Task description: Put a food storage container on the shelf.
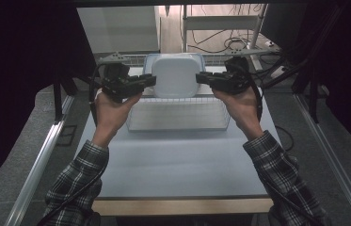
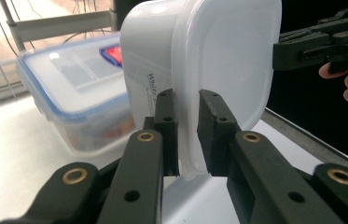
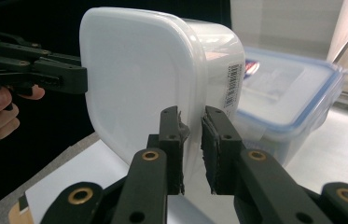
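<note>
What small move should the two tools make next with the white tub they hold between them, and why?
Probably carry the white tub toward the person and lower it over the clear wire-edged basket. The left tool and right tool each pinch opposite rims, holding it in the air above the blue-rimmed lidded box, and the basket sits open just in front.

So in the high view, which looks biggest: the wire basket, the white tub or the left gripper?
1. wire basket, the widest.
2. white tub, held up nearer the camera, so it may look bigger than it is.
3. left gripper, clamped on the tub's rim.
</note>
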`<move>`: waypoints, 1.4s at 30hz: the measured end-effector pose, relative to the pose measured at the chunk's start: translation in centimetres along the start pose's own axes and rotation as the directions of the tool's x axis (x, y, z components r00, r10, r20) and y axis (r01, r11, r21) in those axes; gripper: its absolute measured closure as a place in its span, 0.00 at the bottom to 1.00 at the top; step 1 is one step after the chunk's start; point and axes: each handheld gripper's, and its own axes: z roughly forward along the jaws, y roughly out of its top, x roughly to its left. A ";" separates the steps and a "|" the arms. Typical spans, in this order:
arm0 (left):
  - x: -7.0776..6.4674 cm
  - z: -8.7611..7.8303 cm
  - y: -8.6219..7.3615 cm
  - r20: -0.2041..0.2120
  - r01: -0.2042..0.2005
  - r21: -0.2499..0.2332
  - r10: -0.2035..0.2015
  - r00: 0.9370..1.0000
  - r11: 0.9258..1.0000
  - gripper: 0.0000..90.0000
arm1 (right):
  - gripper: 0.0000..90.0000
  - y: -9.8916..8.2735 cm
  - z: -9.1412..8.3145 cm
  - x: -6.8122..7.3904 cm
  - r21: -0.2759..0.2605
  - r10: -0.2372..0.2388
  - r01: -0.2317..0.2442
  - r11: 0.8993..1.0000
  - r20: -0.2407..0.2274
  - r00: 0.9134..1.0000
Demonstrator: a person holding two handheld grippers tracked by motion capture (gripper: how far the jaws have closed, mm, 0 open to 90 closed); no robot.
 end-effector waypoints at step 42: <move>4.0 4.3 3.4 -0.038 0.060 -0.062 -0.063 0.997 0.996 0.71 | 0.72 4.3 4.4 -2.9 0.006 0.047 -0.048 0.999 0.091 0.995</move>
